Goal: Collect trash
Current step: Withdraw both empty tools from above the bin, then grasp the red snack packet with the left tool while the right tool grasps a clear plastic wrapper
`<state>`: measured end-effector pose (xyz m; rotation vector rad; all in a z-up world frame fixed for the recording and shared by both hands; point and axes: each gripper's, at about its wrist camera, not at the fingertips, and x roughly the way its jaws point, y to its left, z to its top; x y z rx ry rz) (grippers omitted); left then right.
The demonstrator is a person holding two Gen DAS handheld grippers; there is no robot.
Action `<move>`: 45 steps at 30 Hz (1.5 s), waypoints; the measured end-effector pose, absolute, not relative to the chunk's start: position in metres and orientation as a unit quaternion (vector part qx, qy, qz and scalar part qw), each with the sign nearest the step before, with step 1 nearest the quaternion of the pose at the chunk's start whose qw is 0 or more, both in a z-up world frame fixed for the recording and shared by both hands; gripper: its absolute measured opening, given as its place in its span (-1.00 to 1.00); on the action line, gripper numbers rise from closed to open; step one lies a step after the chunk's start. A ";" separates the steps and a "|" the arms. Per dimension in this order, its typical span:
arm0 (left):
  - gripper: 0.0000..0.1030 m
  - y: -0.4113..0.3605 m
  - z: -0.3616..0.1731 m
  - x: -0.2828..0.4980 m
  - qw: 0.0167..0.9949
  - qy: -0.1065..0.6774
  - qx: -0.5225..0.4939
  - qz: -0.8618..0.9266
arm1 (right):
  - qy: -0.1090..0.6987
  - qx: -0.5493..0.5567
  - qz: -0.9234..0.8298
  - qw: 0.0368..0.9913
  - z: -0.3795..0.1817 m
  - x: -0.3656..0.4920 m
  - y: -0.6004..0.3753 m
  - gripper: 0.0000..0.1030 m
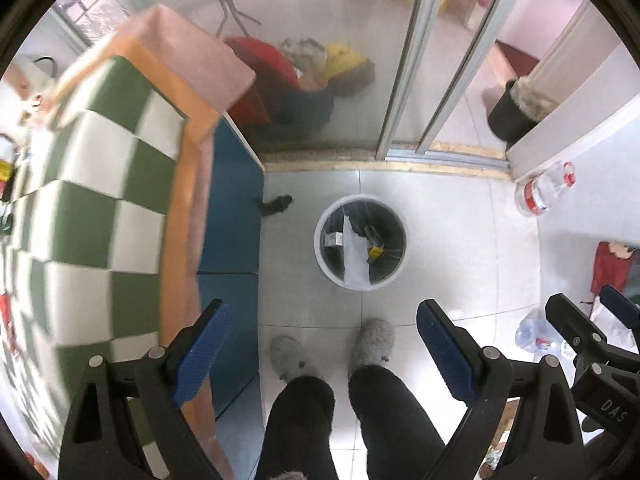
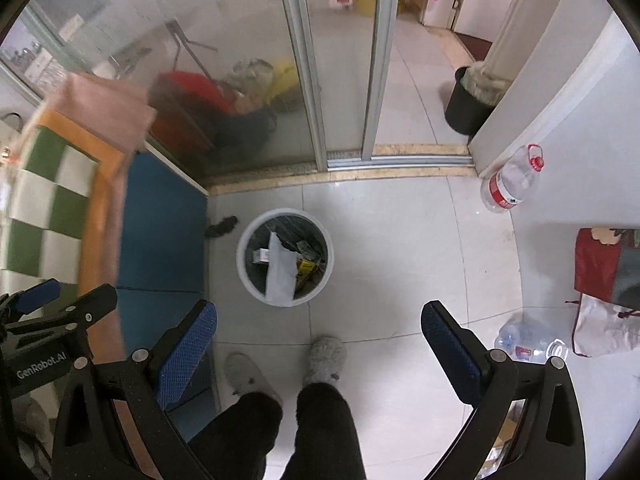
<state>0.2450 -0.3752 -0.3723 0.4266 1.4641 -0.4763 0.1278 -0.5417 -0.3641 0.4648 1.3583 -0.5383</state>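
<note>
Pale tiled floor (image 2: 400, 240), glass sliding door (image 2: 248, 80) along the far side, white wall to the right. A table under a green-and-white checked cloth (image 1: 92, 216) with orange border fills the left; blue panel (image 2: 160, 224) below its edge.

White round trash bin (image 1: 361, 243) stands on the floor just ahead of the person's grey slippers (image 1: 372, 342). Inside it: a white paper strip, a small white carton, a yellow wrapper, dark liner.

Left gripper (image 1: 322, 344) held above the floor, blue-padded fingers spread wide, nothing between them. Right gripper (image 2: 318, 346) the same: wide apart, empty, beside the left one.

Large clear water bottle (image 2: 512, 182) with a red cap leans at the right wall. A crushed clear bottle (image 2: 528, 344) lies on the floor nearer the right gripper, next to a red bag (image 2: 600, 264). Black bucket (image 2: 466, 106) past the door track.
</note>
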 end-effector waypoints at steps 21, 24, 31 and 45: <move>1.00 -0.148 -0.235 0.363 0.817 0.571 0.054 -0.051 | 0.617 0.184 -0.071 0.762 -0.240 0.287 -0.392 1.00; 1.00 -0.065 -0.253 0.382 0.808 0.587 0.037 0.023 | 0.625 0.165 -0.026 0.762 -0.248 0.342 -0.335 1.00; 1.00 0.106 -0.310 0.383 0.756 0.633 -0.006 0.166 | 0.635 0.118 0.022 0.763 -0.298 0.473 -0.228 1.00; 0.09 0.164 -0.388 0.395 0.722 0.674 -0.097 0.118 | 0.663 0.032 -0.002 0.748 -0.401 0.606 -0.140 0.98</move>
